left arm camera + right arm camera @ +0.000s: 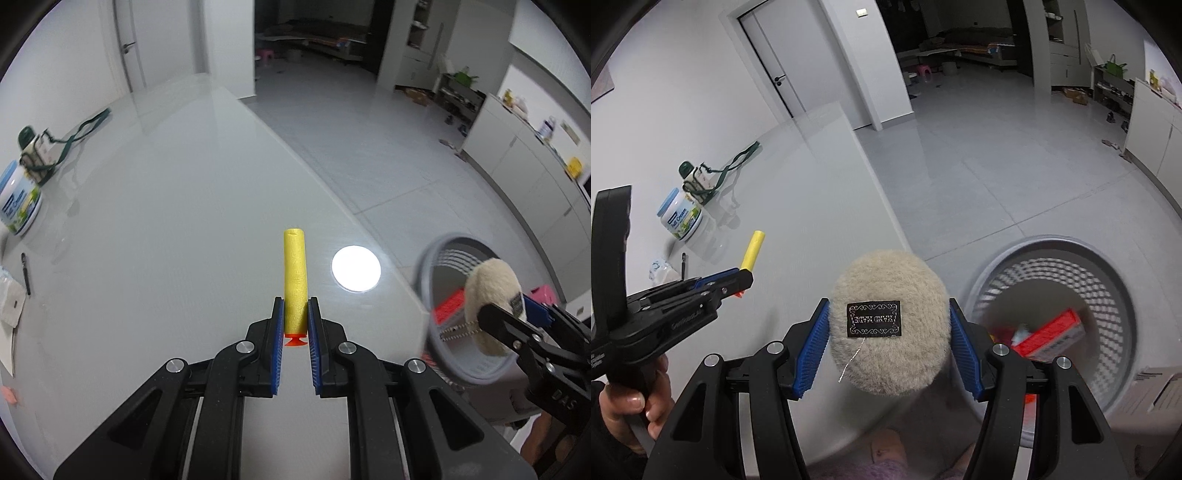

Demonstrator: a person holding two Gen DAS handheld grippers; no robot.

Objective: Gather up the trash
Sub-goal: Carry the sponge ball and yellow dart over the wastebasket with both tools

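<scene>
Standing at the far left of the white desk (155,221) are a blue-lidded tub (18,201) and a green-capped bottle with a strap (35,149), with a black pen (26,273) lying nearer. Further right, the left gripper (295,314) has its jaws clamped on a yellow foam dart (294,273), squeezing it just above its orange suction tip, the yellow shaft sticking out beyond the blue pads. A round bright reflection of a lamp (355,268) lies on the desk just right of the dart. In the right wrist view, a hand (631,410) holds the left gripper's handle. Right again, the right gripper (889,328) has its jaws pressed on either side of a round beige fluffy pad (886,277) bearing a black label. Past the desk edge, on the floor at the right, stands a grey mesh waste basket (1123,288) with a red box (1052,334) inside; the pad is beside the basket's rim, not over its opening.
</scene>
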